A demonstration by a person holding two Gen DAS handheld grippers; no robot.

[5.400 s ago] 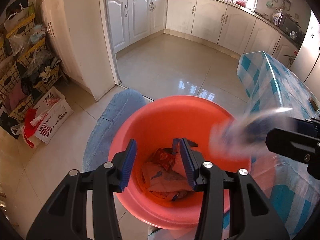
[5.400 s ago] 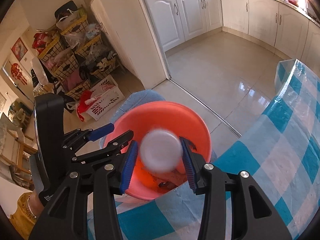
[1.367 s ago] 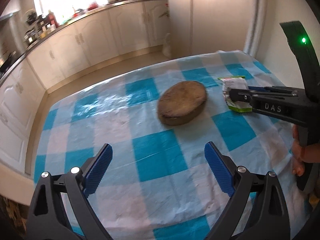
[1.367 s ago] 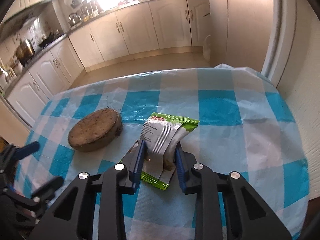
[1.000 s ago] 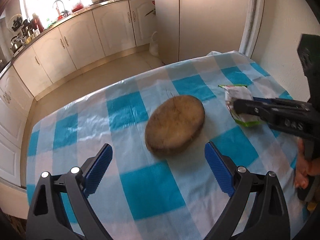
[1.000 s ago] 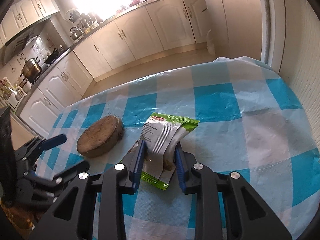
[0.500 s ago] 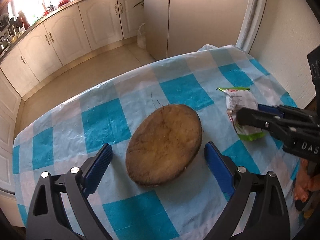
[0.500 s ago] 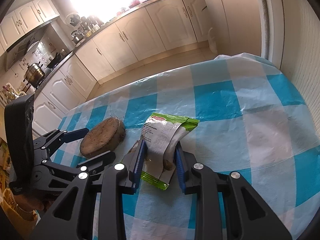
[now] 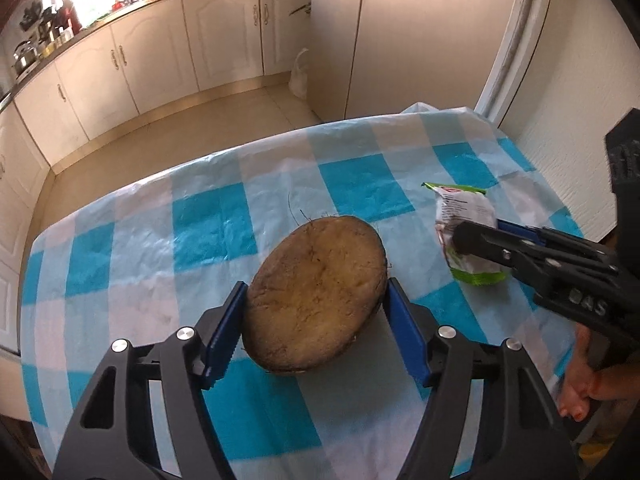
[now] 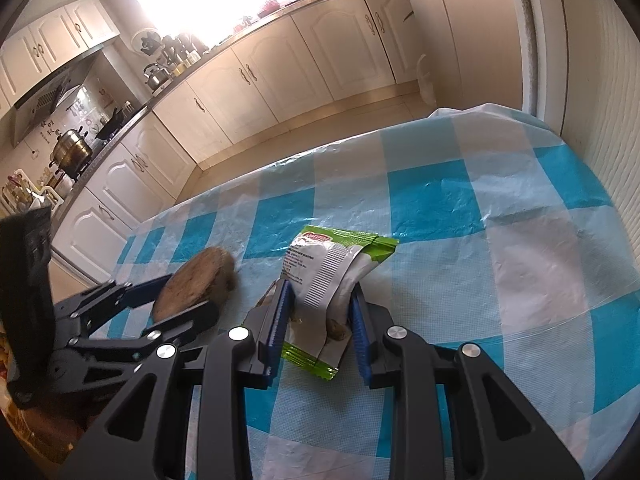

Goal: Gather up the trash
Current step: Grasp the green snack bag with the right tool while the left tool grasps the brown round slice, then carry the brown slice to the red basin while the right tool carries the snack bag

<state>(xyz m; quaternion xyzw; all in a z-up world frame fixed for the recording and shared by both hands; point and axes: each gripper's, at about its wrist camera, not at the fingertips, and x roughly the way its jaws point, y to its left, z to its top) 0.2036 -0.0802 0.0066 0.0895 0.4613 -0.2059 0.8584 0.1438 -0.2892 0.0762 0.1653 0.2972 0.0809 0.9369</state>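
home kitchen: cabinets (image 10: 256,80), stove pot (image 10: 74,142).

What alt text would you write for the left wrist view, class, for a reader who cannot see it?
The left gripper, its jaws just closing, straddles a brown coconut shell half on a blue-and-white checked tablecloth. To its right, the right gripper pinches a green-and-white snack wrapper; cream kitchen cabinets stand behind.

The right gripper (image 10: 318,320) pinches a green-and-white wrapper (image 10: 332,276) on the blue-checked tablecloth (image 10: 520,240), while to its left the left gripper (image 10: 176,300), its jaws just closing, straddles a brown coconut half (image 10: 196,280), with cream cabinets (image 10: 320,52) lining the far wall.
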